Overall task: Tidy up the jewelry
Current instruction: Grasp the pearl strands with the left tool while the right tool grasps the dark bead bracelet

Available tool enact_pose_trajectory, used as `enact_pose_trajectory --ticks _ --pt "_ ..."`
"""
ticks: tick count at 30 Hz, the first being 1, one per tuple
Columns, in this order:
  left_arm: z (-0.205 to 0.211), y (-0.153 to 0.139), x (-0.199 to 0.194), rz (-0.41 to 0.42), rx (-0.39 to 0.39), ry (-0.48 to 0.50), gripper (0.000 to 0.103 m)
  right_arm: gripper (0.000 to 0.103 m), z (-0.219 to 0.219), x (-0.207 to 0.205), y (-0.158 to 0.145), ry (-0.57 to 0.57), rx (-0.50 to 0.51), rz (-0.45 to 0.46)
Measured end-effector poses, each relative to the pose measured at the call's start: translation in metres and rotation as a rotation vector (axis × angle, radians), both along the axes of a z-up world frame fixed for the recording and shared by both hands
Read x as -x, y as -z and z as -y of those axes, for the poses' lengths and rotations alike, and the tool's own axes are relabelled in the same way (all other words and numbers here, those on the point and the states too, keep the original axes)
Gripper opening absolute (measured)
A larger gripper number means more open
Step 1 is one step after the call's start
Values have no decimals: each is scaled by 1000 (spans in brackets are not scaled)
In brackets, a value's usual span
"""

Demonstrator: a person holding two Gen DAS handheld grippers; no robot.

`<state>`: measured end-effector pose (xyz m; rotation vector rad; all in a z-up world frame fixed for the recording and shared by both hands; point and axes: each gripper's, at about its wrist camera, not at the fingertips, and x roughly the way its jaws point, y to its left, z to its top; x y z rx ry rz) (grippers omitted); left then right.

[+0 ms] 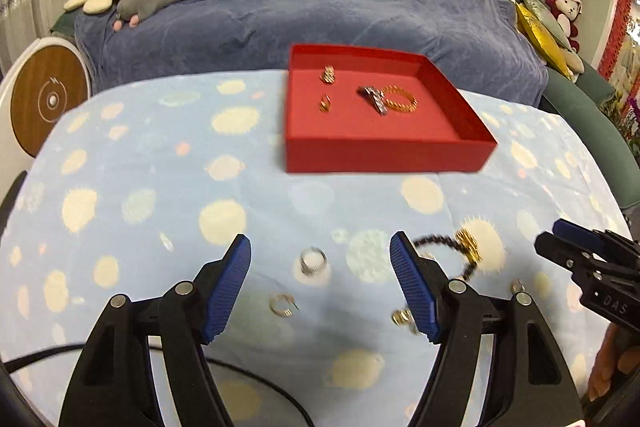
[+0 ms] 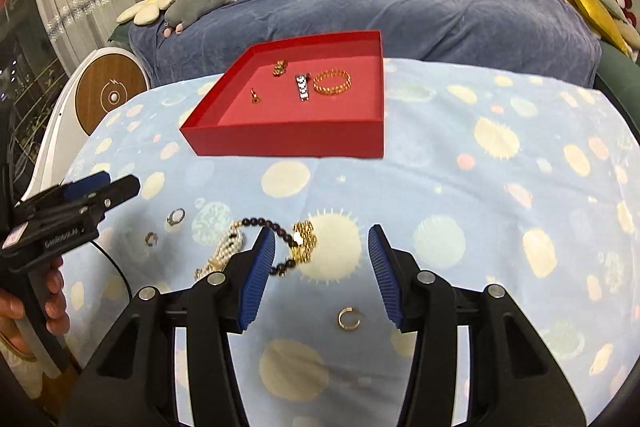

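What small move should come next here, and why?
Probably lower the open, empty right gripper onto the small open gold hoop lying on the spotted blue cloth between its fingers; the red tray already holds four pieces, and this one is still outside.

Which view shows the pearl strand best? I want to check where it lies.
The right wrist view: the pearl strand lies on the cloth beside the dark bead bracelet, partly behind the right gripper's finger. In the left wrist view I cannot make the strand out.
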<state>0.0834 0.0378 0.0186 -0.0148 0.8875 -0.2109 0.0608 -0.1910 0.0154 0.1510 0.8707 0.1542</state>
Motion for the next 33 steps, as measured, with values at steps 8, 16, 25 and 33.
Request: enact_pose_trajectory --ticks 8,16,25,33 --pt "50 47 16 -75 16 120 69 47 -1 9 15 31 53 2" --pt "62 65 7 -38 -33 154 57 47 -4 0 28 12 41 -37" --pt "58 62 7 -25 -16 178 12 47 -25 -3 32 -48 50 -42" --pt "23 36 4 -16 42 111 12 47 -56 0 34 -161 65 -29"
